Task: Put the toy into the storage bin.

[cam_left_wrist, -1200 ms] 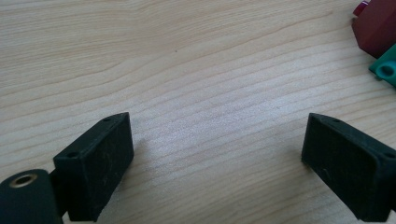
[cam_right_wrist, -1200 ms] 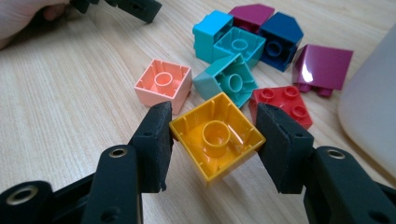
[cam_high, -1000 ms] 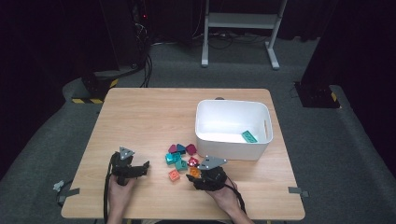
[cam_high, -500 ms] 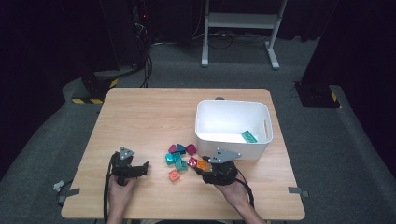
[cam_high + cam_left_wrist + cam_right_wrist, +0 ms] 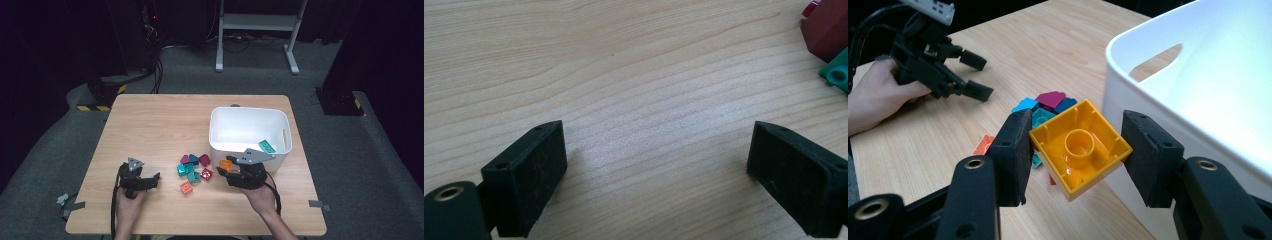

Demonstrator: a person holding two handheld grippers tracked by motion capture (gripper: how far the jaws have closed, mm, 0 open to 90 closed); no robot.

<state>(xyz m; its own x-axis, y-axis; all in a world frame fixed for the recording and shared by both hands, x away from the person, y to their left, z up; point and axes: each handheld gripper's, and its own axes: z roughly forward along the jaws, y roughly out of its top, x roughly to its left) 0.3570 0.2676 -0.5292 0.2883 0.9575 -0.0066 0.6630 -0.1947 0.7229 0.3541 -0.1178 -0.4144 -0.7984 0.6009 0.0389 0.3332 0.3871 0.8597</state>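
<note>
My right gripper is shut on an orange-yellow brick, hollow underside facing the camera, tilted and lifted off the table beside the white bin. From above, the right gripper with the brick hangs at the bin's near left corner. A teal brick lies inside the bin. My left gripper rests low over bare wood, jaws wide apart with nothing between them; it sits at the table's front left.
A small pile of loose bricks, teal, magenta, red and blue, lies between the two grippers, with an orange one nearest the front. A dark red brick and a green one border the left gripper view.
My right gripper has risen from the pile with the orange-yellow brick and shifted right toward the bin. The left gripper has stayed put.
</note>
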